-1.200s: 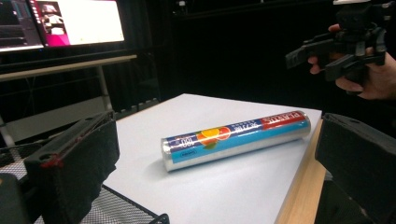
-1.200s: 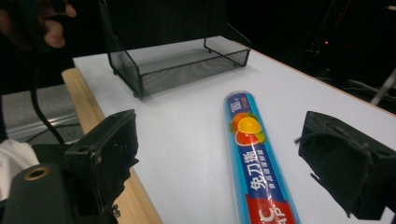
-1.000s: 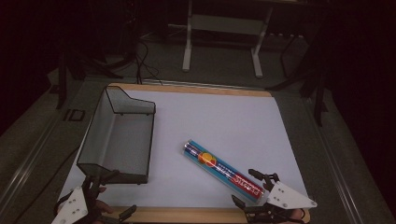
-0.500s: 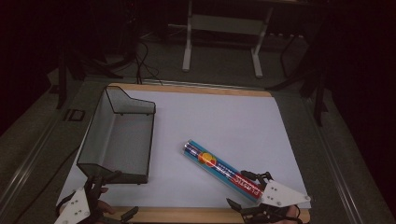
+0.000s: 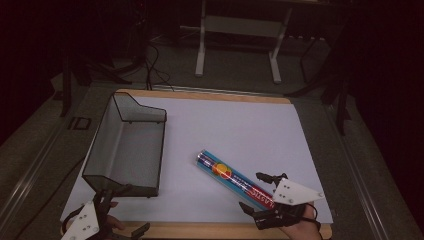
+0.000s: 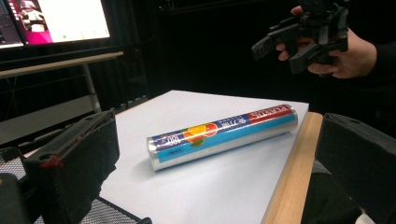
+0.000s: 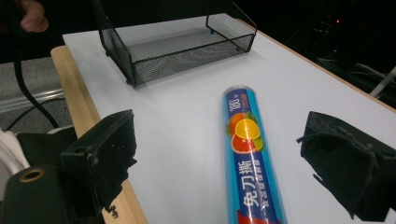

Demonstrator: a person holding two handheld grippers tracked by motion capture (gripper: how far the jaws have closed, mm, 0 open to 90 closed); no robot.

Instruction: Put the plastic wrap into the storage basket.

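Since a second ago: both my tongs have drawn back toward the near edge, the left one lower at the near-left corner, the right one a little nearer along the roll's near end. Roll and basket unmoved.

Item 1, table (image 5: 260,120): white sheet over a wooden board, the wood showing along the near and far edges.

Item 2, mesh basket (image 5: 131,145): black wire, empty, standing on the left half of the sheet, long side running near to far.

Item 3, roll (image 5: 235,178): boxed tube with blue wrap, orange fruit print and a red band at one end. It lies flat on the sheet, right of centre, well apart from the basket. Long axis runs diagonally, from far-left to near-right, red end nearest me.

Item 4, right gripper (image 5: 264,195): in my right hand at the near-right, jaws spread wide and holding nothing. They straddle the roll's red end; in the right gripper view the roll (image 7: 247,154) runs straight out between them. I cannot tell whether either jaw touches it.

Item 5, left gripper (image 5: 112,212): near-left corner, just near of the basket, jaws spread, empty.

Deciding relation: the roll lies directly ahead of the right tongs and in line with them; I judge that hand far the nearer for a pick.
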